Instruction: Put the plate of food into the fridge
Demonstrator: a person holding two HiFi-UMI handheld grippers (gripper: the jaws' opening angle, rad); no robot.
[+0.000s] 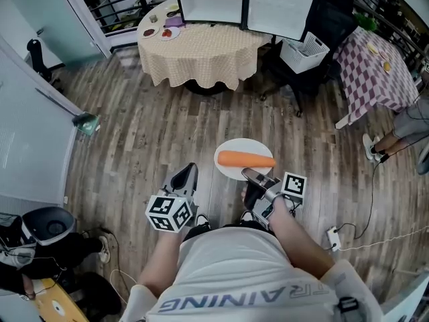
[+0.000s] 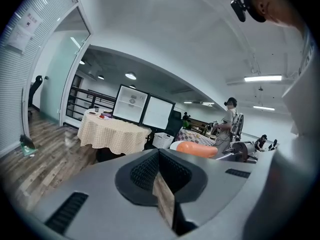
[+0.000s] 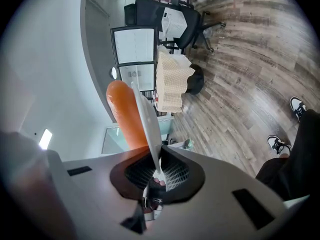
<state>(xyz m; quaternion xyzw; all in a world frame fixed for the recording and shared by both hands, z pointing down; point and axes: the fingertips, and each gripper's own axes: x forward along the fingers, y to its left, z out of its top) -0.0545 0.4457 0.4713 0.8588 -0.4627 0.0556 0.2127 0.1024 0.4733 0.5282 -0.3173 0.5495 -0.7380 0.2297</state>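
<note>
A white plate (image 1: 231, 171) with a long orange carrot (image 1: 246, 159) on it hangs level over the wood floor, in front of me. My right gripper (image 1: 252, 177) is shut on the plate's near rim. In the right gripper view the plate (image 3: 146, 115) runs edge-on up out of the jaws, the carrot (image 3: 124, 115) to its left. My left gripper (image 1: 187, 174) is to the plate's left, apart from it, shut with nothing in it. From the left gripper view the carrot (image 2: 196, 149) shows to the right. The fridge (image 1: 212, 1) stands far ahead, behind a round table.
The round table with a beige checked cloth (image 1: 201, 52) stands between me and the fridge. A black office chair (image 1: 322, 32) and a white basket (image 1: 305, 49) are at its right. A purple checked table (image 1: 375, 69) and another person (image 1: 405, 123) are at far right. A power strip (image 1: 333, 237) lies on the floor.
</note>
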